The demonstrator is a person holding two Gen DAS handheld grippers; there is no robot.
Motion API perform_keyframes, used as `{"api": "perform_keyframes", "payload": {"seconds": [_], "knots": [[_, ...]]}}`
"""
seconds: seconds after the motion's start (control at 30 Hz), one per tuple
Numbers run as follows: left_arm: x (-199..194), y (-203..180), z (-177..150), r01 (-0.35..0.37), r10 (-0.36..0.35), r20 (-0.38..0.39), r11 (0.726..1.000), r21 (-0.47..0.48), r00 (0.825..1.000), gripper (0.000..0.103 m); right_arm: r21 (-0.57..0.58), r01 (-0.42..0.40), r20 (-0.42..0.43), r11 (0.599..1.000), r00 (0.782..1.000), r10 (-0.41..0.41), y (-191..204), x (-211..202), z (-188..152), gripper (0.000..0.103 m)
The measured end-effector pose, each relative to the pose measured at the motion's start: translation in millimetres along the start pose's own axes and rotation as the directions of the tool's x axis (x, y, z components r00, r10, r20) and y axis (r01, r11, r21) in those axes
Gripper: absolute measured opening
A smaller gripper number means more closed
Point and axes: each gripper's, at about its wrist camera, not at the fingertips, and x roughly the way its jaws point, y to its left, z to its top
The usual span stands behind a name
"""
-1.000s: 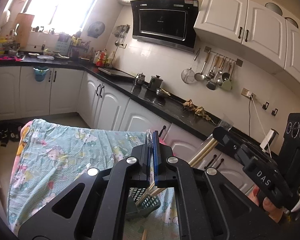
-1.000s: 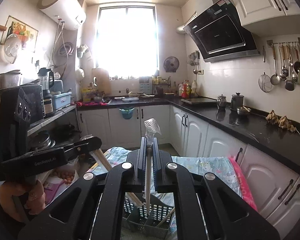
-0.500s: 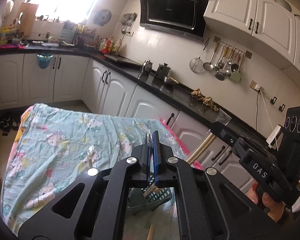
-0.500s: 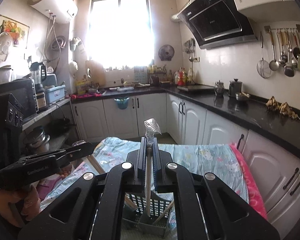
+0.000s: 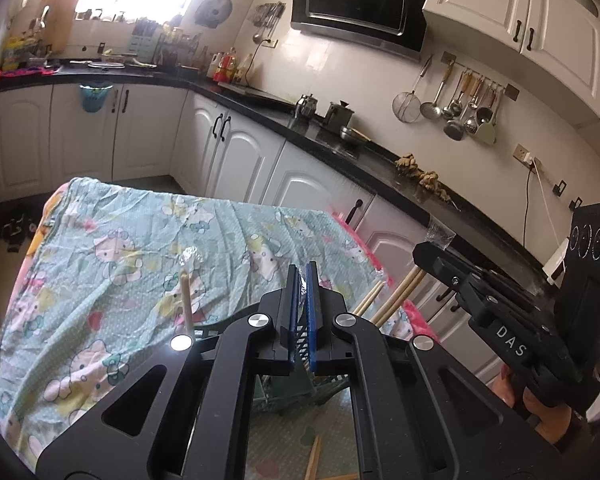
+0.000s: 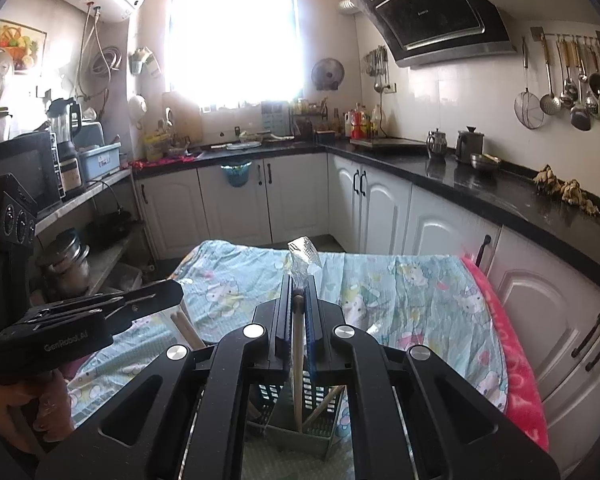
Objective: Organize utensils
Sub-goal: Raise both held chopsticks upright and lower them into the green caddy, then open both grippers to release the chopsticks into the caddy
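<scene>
A dark slotted utensil basket (image 6: 300, 432) stands on the cloth-covered table (image 6: 399, 304), right below both grippers. My right gripper (image 6: 298, 280) is shut on a wooden chopstick (image 6: 298, 344) topped with clear wrapper; its lower end reaches into the basket. From the left wrist view, the right gripper (image 5: 419, 250) sits at the right with sticks (image 5: 395, 296) slanting down to the basket (image 5: 296, 384). My left gripper (image 5: 301, 270) is shut, with clear wrapper between its pads and wood showing below. Another wrapped chopstick (image 5: 186, 300) stands upright just left of it.
Loose chopsticks (image 5: 313, 456) lie on the table near its front edge. The Hello Kitty cloth (image 5: 140, 248) covers the table. White cabinets and a black counter (image 6: 479, 192) run along the right and back. A shelf with a microwave (image 6: 20, 168) stands at the left.
Both grippers have come down toward the basket and tipped lower, so the table fills more of each view. The upright wrapped chopstick has come into the left wrist view.
</scene>
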Motion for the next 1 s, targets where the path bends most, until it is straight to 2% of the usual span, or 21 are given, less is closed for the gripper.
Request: {"api": "perform_keyframes", "payload": {"seconds": [0.07, 0.13, 0.17, 0.2, 0.23, 0.33, 0.4, 0.53, 0.6, 0.67, 0.77, 1.0], "knots": [[2, 2, -1, -0.005, 0.005, -0.004, 1.000, -0.002, 1.000, 0.001, 0.006, 0.002, -0.014, 1.000, 1.000, -0.002, -1, 4, -3, 0.006], [3, 4, -3, -0.016, 0.016, -0.005, 1.000, -0.004, 1.000, 0.008, 0.007, 0.008, -0.029, 1.000, 1.000, -0.008, -2, 8, -5, 0.010], [3, 5, -3, -0.020, 0.020, -0.004, 1.000, -0.005, 1.000, 0.017, 0.011, 0.011, -0.036, 1.000, 0.999, -0.011, -3, 9, -6, 0.015], [2, 6, -3, -0.022, 0.022, -0.002, 1.000, -0.007, 1.000, 0.025, 0.016, 0.013, -0.040, 1.000, 0.999, -0.012, -3, 10, -7, 0.026], [1, 7, -3, -0.023, 0.023, 0.004, 1.000, -0.008, 1.000, 0.028, 0.022, 0.016, -0.041, 1.000, 0.999, -0.015, -4, 10, -9, 0.032], [-4, 10, -2, -0.038, 0.038, 0.019, 0.999, -0.012, 0.999, 0.037, 0.032, 0.020, -0.042, 0.999, 0.999, -0.018, -8, 8, -11, 0.036], [-9, 12, -1, -0.041, 0.041, 0.031, 0.999, -0.020, 0.999, 0.049, 0.040, 0.023, -0.043, 0.999, 0.999, -0.021, -11, 6, -11, 0.043], [-22, 15, 3, -0.049, 0.051, 0.066, 0.998, -0.033, 0.997, 0.063, 0.045, 0.030, -0.042, 0.999, 0.999, -0.028, -14, 2, -12, 0.046], [-30, 15, 5, -0.059, 0.062, 0.084, 0.998, -0.035, 0.995, 0.077, 0.048, 0.031, -0.039, 0.998, 0.999, -0.029, -15, -1, -13, 0.048], [-35, 14, 6, -0.065, 0.068, 0.098, 0.997, -0.036, 0.993, 0.084, 0.047, 0.036, -0.037, 0.998, 0.999, -0.034, -16, -4, -13, 0.051], [-43, 13, 6, -0.073, 0.076, 0.114, 0.997, -0.035, 0.991, 0.092, 0.045, 0.039, -0.029, 0.998, 0.999, -0.038, -15, -10, -15, 0.054], [-53, 15, 2, -0.092, 0.098, 0.120, 0.994, -0.051, 0.988, 0.092, 0.041, 0.047, -0.011, 0.998, 0.999, -0.047, -15, -25, -18, 0.064]]}}
